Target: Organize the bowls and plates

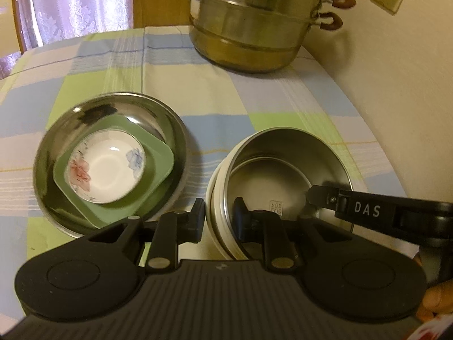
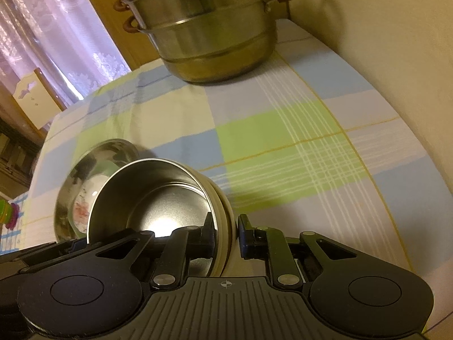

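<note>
On the checked cloth point(image 1: 198, 90) by the wall, a steel bowl with a cream outer wall point(image 1: 283, 175) is gripped on two sides. The left gripper point(image 1: 219, 221) pinches its near-left rim, one finger outside the cream wall and the other inside against the steel. The right gripper point(image 2: 226, 235) is closed on the bowl's rim point(image 2: 220, 215) as well, with one finger in the steel hollow and one outside; in the left view its dark finger point(image 1: 325, 195) reaches in over the right rim. Both sets of jaws stand narrow, with only the rim's thickness between them. In the right view the bowl looks tilted, its mouth turned towards the camera; whether it is clear of the cloth cannot be told.

Just left of it sits a wide steel basin point(image 1: 110, 164) holding a green square dish point(image 1: 158, 167), with a white floral bowl point(image 1: 107, 167) nested in that. A big tiered steel pot point(image 1: 254, 22) stands at the far edge of the table, well apart. A thumb point(image 1: 436, 294) shows at the lower right of the left view.
</note>
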{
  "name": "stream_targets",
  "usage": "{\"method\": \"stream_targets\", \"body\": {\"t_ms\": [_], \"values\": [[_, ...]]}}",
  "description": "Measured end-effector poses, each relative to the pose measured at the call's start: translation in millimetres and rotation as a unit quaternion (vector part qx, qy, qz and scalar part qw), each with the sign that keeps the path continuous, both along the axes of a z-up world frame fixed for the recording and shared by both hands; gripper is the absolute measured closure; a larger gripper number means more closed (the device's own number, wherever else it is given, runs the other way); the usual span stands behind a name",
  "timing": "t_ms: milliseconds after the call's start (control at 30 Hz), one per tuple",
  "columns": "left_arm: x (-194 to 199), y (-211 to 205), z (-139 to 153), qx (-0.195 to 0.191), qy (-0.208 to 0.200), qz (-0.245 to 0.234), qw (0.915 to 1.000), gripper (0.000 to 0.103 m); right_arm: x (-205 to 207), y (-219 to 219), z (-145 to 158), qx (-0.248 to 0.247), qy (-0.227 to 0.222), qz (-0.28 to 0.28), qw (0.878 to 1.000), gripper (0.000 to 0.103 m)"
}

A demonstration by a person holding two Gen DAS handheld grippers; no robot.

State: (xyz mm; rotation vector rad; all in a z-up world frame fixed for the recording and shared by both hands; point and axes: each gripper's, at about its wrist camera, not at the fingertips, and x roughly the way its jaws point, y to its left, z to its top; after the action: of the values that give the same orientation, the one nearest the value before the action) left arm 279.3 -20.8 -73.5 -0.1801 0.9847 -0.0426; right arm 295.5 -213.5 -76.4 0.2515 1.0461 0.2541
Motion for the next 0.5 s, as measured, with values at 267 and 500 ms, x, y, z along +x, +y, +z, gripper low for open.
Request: {"method": "stream_targets", "body": {"t_ms": [267,500], "values": [[1.4,37.4,24.7,0.007,-0.016,0.031,0.9994,0.084,12.3,38.6,22.8,0.009,-0.019,0.033,0.999,0.087],[6.7,82.2,31.7,0.015,-0.019,0.067,0.9975,0.084,31.9,86.0,28.3,0.027,-0.013,0.065,0.997,0.087]]}}
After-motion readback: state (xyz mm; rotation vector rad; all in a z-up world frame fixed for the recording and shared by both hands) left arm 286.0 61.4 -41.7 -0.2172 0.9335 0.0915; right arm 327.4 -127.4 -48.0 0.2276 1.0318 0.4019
